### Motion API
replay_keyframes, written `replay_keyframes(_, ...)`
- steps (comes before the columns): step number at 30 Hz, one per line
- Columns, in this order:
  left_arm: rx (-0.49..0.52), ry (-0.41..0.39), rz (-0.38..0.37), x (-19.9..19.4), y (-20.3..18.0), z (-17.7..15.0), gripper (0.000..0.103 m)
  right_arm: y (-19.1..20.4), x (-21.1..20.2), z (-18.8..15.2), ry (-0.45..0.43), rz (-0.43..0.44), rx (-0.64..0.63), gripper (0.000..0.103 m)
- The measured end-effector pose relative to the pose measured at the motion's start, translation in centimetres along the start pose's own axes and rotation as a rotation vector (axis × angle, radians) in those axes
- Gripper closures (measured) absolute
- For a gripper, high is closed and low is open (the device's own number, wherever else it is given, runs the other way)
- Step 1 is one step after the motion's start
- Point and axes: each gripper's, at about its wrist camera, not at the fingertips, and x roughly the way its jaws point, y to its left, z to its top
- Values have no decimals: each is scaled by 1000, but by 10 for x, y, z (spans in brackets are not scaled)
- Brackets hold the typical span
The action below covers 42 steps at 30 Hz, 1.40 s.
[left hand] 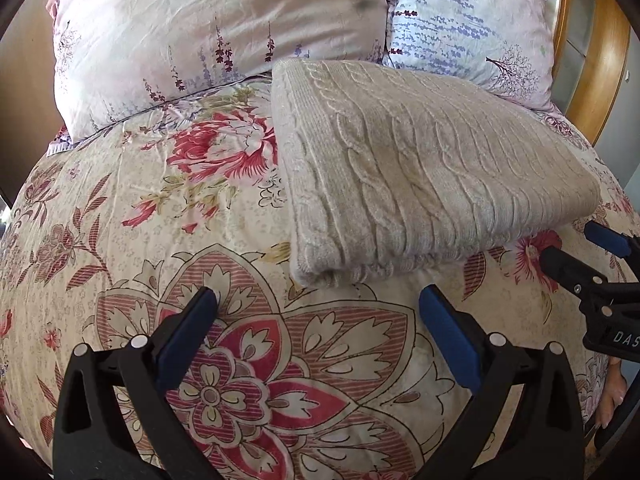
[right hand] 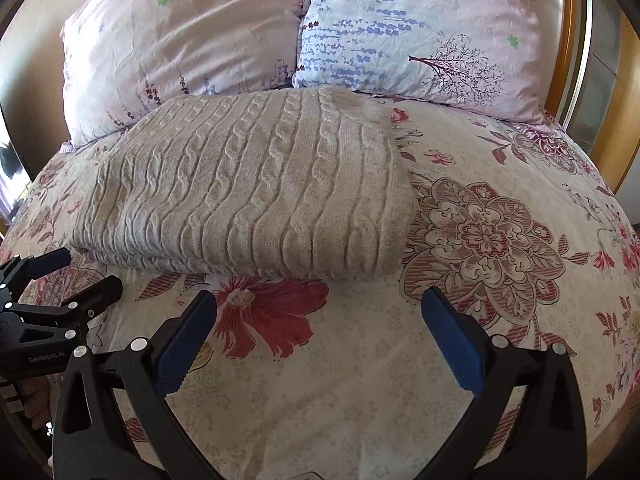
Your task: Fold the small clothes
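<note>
We're in a home bedroom: a bed spread with a floral bedcover [right hand: 460, 360], two lavender-print pillows [right hand: 420, 32] propped at its head, a curved wooden headboard [right hand: 568, 40] rising behind them, and a folded cable-knit sweater [right hand: 248, 192] lying on the cover.

2 lavender-print pillows [right hand: 304, 28] rest against a floral bedspread [right hand: 460, 320].

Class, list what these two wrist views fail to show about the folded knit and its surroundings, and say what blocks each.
- Knit underside and inner layers: both views, hidden by its own top layer.
- Which garment it is: both views, sleeves or neckline folded out of sight.
- Bedspread beneath the knit: covered by it.
- Right gripper in the left wrist view: cut off by the frame edge.
- Pillows' lower edges: right wrist view, partly behind the knit.
</note>
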Motion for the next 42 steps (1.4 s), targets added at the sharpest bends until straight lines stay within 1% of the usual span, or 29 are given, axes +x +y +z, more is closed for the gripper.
replay_keyframes(9, -1, -1, -4, 1, 0, 1, 2, 2, 10, 2, 53, -25, -22, 1)
replay_keyframes(42, -1, -1, -2, 2, 0, 1, 2, 2, 11, 3, 55, -19, -22, 1)
